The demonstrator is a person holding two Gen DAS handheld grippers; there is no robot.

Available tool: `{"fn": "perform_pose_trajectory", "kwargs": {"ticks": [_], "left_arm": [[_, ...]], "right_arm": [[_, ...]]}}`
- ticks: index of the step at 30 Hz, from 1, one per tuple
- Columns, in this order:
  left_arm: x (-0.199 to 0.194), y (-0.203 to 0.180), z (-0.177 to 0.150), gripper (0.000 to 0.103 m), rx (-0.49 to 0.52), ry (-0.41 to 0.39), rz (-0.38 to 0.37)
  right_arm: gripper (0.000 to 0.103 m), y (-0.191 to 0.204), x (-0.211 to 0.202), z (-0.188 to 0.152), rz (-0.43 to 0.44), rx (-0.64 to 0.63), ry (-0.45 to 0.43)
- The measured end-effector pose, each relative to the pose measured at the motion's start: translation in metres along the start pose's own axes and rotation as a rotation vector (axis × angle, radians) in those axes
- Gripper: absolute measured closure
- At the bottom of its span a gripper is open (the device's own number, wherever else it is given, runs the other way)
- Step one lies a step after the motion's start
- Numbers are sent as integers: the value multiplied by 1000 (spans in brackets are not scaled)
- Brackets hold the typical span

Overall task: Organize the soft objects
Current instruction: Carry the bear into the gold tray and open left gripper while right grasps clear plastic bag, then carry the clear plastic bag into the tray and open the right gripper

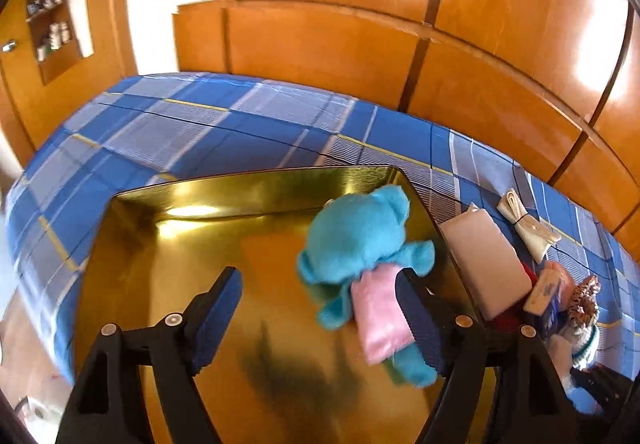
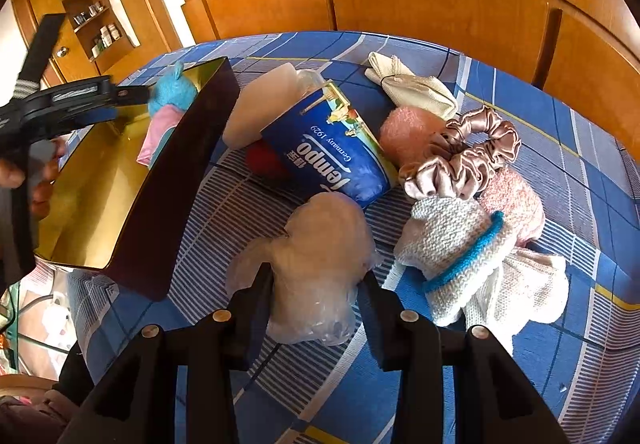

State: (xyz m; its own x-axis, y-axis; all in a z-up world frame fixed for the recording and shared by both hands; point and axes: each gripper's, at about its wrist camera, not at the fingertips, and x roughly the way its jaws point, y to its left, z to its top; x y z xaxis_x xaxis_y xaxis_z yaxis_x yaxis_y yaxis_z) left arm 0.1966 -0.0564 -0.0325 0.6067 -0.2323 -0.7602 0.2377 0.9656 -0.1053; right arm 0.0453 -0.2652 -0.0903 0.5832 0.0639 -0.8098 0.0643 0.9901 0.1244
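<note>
A blue plush bear [image 1: 356,240] with a pink pouch [image 1: 378,318] lies in the gold tray [image 1: 168,244], at its right side. My left gripper [image 1: 320,310] is open above the tray, its right finger beside the pouch. In the right wrist view my right gripper [image 2: 316,298] has its fingers around a white soft toy wrapped in clear plastic [image 2: 316,260] on the bed; I cannot tell whether they press it. The bear [image 2: 172,91] and tray [image 2: 100,179] show at left there.
On the blue plaid bedspread [image 2: 580,171] lie a Tempo tissue pack [image 2: 336,147], a satin scrunchie [image 2: 472,155], a knit hat [image 2: 460,244], pink fluffy items [image 2: 408,131], a cream cloth [image 2: 412,83], a white pad [image 2: 260,103] and a red item [image 2: 264,159]. Wooden wardrobes stand behind.
</note>
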Motion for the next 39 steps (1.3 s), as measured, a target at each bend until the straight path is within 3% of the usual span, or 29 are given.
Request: {"fn": "perform_pose_trajectory", "kwargs": {"ticks": [10, 22, 30, 39], "left_arm": [[-62, -2, -51, 18, -27, -64, 16], [-87, 9, -88, 17, -5, -71, 61], [-90, 26, -93, 17, -31, -69, 71], [-97, 50, -96, 17, -97, -79, 79]], "right_arm": [[63, 3, -1, -2, -23, -10, -10], [65, 13, -9, -3, -37, -34, -33], [65, 45, -36, 11, 46, -80, -105], [65, 118, -39, 39, 185, -265, -103]]}}
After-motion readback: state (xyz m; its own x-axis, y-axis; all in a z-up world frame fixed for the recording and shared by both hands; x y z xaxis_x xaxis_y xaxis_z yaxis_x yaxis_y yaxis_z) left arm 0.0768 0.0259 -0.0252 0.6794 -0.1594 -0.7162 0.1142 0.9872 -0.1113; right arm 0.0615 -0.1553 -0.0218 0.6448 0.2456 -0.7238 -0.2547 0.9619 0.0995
